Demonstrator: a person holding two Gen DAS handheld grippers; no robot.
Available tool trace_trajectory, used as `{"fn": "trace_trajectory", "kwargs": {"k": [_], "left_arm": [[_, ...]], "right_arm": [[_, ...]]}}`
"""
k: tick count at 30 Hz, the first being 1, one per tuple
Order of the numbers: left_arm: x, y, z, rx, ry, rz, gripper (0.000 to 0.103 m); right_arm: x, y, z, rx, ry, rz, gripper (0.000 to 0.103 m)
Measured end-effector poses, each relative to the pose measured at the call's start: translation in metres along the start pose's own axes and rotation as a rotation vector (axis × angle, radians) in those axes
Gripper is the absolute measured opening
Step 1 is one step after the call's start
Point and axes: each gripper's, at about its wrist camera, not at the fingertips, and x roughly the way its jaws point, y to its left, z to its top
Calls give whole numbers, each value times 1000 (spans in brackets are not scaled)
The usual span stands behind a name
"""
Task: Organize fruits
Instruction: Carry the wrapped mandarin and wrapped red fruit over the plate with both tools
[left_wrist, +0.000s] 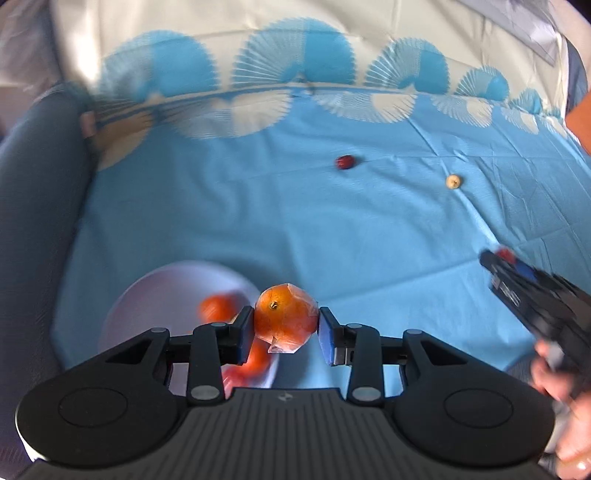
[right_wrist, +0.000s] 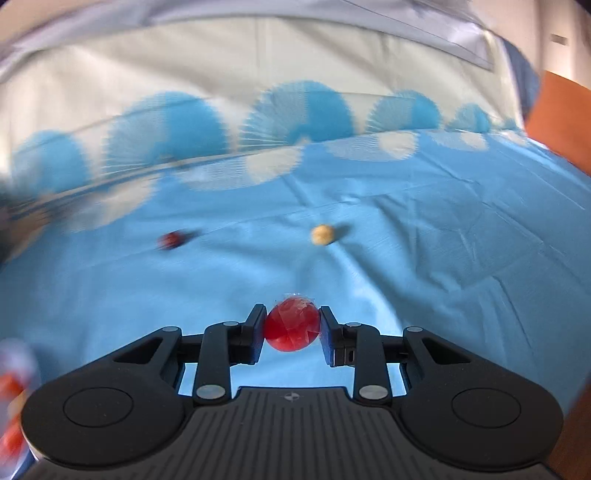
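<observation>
While both hands are off the blue tablecloth, the left gripper is clamped on an orange: round, stem dimple facing the camera, wrapped in clear film with a loose flap underneath. It hangs above the rim of a white bowl holding more orange fruit, blurred. The right gripper pinches a small red fruit, glossy, also film-wrapped. A dark red fruit and a pale tan fruit lie apart on the cloth.
</observation>
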Motion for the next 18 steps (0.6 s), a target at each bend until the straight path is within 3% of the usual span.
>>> {"fn": "trace_trajectory", "kwargs": {"k": [5, 10, 18], "left_arm": [[-64, 31, -49, -38, -42, 63, 40], [-118, 51, -94, -106, -86, 75, 40], [-177, 61, -147, -169, -170, 69, 40]], "right_arm": [[-101, 28, -27, -106, 35, 156, 32], [-177, 66, -38, -217, 3, 303, 32], [-256, 99, -53, -348, -94, 409, 32]]}}
